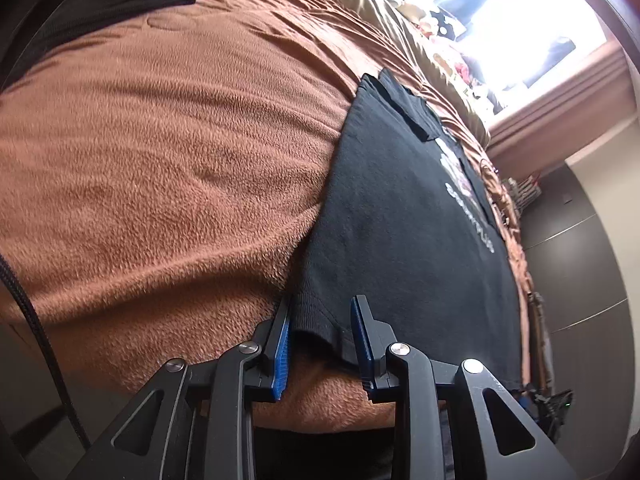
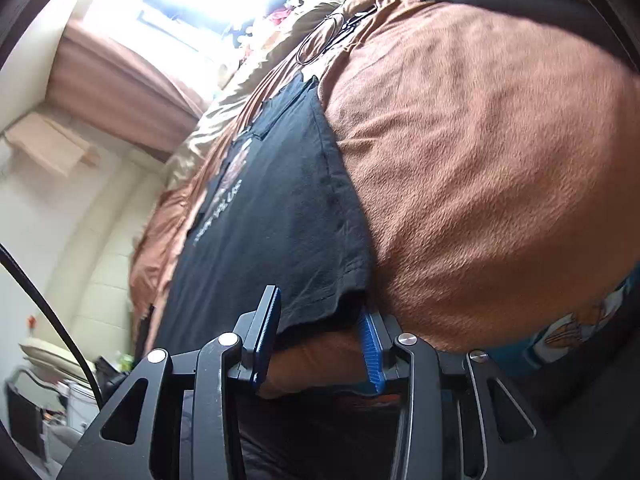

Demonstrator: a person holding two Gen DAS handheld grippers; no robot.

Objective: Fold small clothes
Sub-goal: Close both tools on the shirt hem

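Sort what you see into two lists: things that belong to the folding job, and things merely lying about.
Job: black T-shirt; left gripper; right gripper, both open at its near hem.

Lying about: brown blanket; curtain; black cable loop.

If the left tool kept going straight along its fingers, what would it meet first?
The black T-shirt: its near hem corner already lies between the open fingers of the left tool, on the brown blanket.

Your shirt (image 1: 404, 216) lies flat on the blanket (image 1: 160, 140) covering the bed. Your left tongs (image 1: 325, 344) straddle its near left corner, your right tongs (image 2: 320, 344) its near right corner.
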